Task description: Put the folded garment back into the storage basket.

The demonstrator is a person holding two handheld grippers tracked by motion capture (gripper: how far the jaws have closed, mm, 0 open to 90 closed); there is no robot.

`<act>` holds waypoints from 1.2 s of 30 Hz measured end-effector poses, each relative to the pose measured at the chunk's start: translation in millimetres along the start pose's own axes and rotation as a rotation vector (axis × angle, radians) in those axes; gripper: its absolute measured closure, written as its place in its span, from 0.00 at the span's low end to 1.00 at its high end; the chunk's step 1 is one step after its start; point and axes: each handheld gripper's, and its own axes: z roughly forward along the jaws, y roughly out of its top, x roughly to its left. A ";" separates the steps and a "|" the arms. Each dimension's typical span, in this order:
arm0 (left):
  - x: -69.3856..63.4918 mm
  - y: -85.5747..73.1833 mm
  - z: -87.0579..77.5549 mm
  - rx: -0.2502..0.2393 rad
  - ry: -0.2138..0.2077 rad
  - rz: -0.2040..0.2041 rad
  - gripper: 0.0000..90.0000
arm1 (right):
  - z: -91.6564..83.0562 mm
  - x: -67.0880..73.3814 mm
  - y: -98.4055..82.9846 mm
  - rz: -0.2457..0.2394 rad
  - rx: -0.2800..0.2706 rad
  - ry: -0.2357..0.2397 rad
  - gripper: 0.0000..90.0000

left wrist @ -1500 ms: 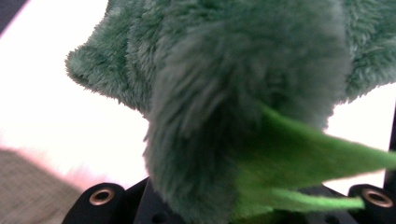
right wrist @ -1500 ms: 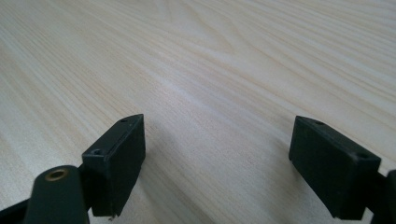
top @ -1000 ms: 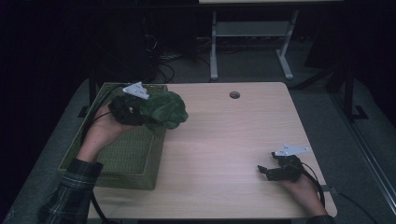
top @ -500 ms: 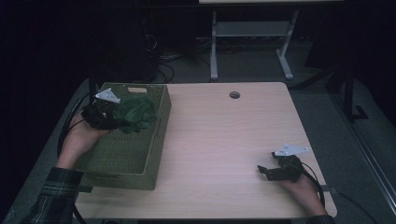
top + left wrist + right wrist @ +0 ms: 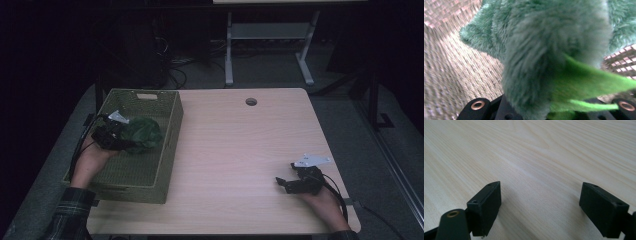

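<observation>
Green plush toy (image 5: 142,135) clamped in left gripper (image 5: 111,138) low inside woven basket (image 5: 170,145), right gripper (image 5: 286,184) gaping idle on table (image 5: 235,150); possible snag of fur on releasing jaws.

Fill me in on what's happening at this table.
A person works with a gripper in each hand. The left gripper is shut on a green plush toy and holds it inside the woven basket at the table's left side. The right gripper rests on the bare wooden table near its right edge, jaws open with nothing between them.
</observation>
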 end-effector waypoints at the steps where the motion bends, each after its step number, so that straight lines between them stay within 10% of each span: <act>1: -0.1 -2.2 5.3 0.010 -0.003 -0.004 0.84 | 0.0 0.0 0.0 0.000 0.000 0.000 0.20; 13: -3.6 -14.9 39.8 0.062 -0.052 -0.019 0.77 | 0.0 0.2 0.0 0.002 0.001 0.000 0.20; 20: -5.2 -15.9 42.2 0.058 -0.052 -0.010 0.57 | 0.0 0.1 0.0 0.002 0.001 0.000 0.20; 36: -1.1 -19.9 15.1 -0.040 -0.071 -0.023 0.19 | 0.0 0.1 0.0 0.001 0.001 0.000 0.20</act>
